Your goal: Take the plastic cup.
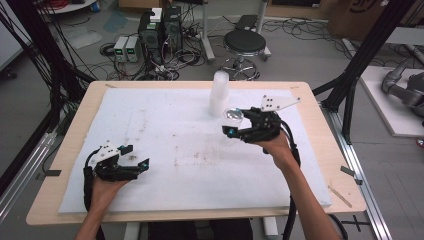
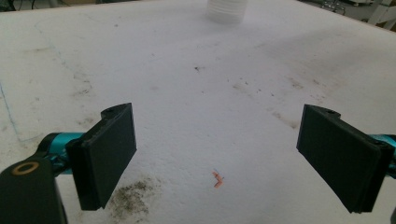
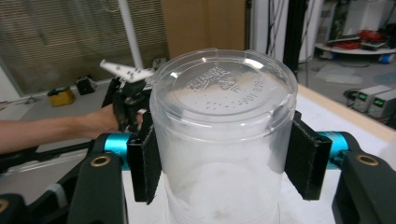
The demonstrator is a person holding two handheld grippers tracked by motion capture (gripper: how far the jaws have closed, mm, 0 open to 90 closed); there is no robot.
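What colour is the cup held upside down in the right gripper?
The cup is clear, frosted plastic; best seen in the right gripper view.

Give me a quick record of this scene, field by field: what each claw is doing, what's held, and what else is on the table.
right claw: shut on cup, upside down, base facing the camera, held above the mat
left claw: open, nothing between the jaws, low over the mat
cup stack: upright at the mat's far side, beside the right claw
mat: white foam, stained, covers most of the table
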